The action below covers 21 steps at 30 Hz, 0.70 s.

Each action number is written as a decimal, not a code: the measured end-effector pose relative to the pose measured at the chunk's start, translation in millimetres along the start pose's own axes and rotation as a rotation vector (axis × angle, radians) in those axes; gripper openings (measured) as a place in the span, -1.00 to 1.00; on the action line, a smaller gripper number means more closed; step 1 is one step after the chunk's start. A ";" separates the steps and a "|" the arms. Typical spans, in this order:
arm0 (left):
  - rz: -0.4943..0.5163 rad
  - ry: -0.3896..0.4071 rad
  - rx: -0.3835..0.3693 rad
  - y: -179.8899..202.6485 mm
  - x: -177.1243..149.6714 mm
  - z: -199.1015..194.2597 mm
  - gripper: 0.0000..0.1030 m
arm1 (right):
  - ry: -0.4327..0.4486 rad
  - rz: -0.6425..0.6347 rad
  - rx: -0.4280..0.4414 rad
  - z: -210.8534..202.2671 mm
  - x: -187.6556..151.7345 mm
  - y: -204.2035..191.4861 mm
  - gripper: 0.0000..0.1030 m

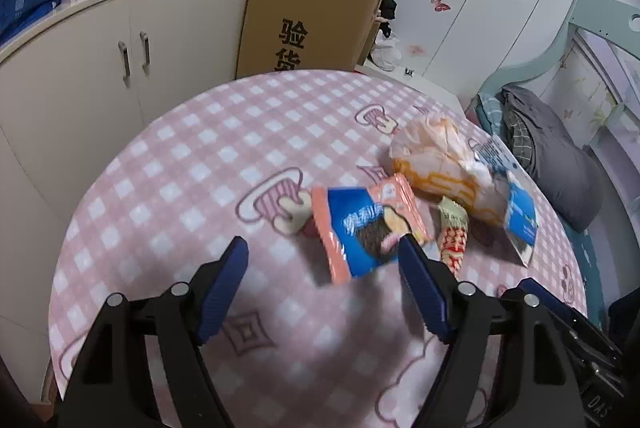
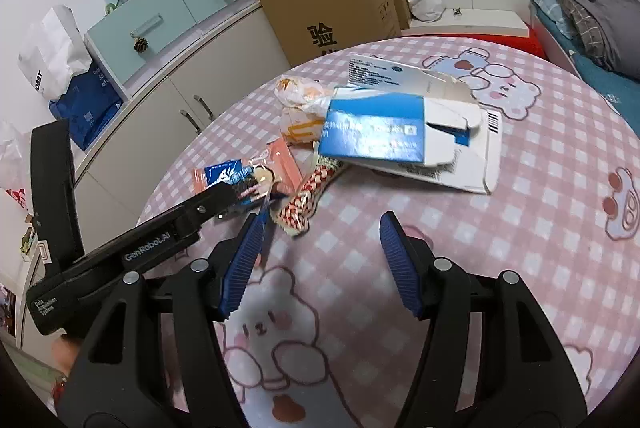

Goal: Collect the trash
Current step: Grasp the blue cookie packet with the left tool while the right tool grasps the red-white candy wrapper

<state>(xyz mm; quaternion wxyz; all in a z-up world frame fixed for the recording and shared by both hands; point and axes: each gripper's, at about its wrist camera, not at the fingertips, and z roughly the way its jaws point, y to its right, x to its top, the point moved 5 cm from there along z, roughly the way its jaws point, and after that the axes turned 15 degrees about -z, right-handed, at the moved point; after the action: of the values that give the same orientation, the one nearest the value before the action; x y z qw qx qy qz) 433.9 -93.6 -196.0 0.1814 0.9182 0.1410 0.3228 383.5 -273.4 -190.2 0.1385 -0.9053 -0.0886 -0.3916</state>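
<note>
Left wrist view: left tongs (image 1: 322, 254) spread wide, nothing pinched, hovering over the bench (image 1: 192, 155) with its pink check cloth. Blue-and-salmon snack wrapper (image 1: 360, 228) lies just ahead and slightly right of the gap centre; its near right corner meets or sits behind the right finger (image 1: 422, 288), can't tell if touching. Long axis of the wrapper runs roughly near-to-far, tilted left at the far end. Just right of it is a red-and-white patterned wrapper (image 1: 453, 236), then a crumpled orange-white plastic bag (image 1: 434, 151) further off, and a torn blue-and-white carton (image 1: 516, 203) at far right. Right wrist view: right tongs (image 2: 316, 262) also spread, empty, over bare cloth; the patterned wrapper (image 2: 308, 195) sits just beyond the left finger, the carton (image 2: 404, 135) further ahead. Left tongs come in from the left side there, tips over the snack wrapper (image 2: 234, 173), so left hand is clearly the nearer one for that piece. My read: a small shift right would centre the wrapper, then close across its short side. Readable text: "GenRobot.AI" and "Data Acquisition System" on the left tool body; "验货" on the cardboard box (image 1: 308, 23) behind the bench. Wrapper and carton print is too blurred to read.
</note>
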 end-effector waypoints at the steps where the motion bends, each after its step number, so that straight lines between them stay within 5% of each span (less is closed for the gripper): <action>1: 0.009 -0.017 -0.006 1.2 0.3 3.7 0.07 | -0.004 -0.004 -0.002 2.1 1.8 -0.9 0.18; 3: 0.025 -0.023 0.008 0.9 1.6 8.3 -0.60 | -0.016 -0.006 -0.001 8.4 4.3 -1.7 0.18; 6: 0.003 -0.058 -0.024 -4.9 3.3 10.0 -0.96 | -0.034 0.001 0.012 19.7 5.7 -4.7 0.18; 15: 0.011 0.060 0.007 -29.7 7.6 -29.4 -0.99 | -0.077 -0.053 -0.082 39.7 11.5 -14.6 0.15; 21: 0.048 0.147 0.048 -45.7 11.1 -62.3 -0.99 | -0.106 -0.118 -0.090 49.0 14.3 -26.6 -0.49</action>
<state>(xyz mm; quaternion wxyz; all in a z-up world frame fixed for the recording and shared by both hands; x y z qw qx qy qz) 395.6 -33.4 -164.2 0.1405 0.8992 0.1395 0.3900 419.6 -231.8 -207.0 0.0693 -0.9232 -0.1314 -0.3543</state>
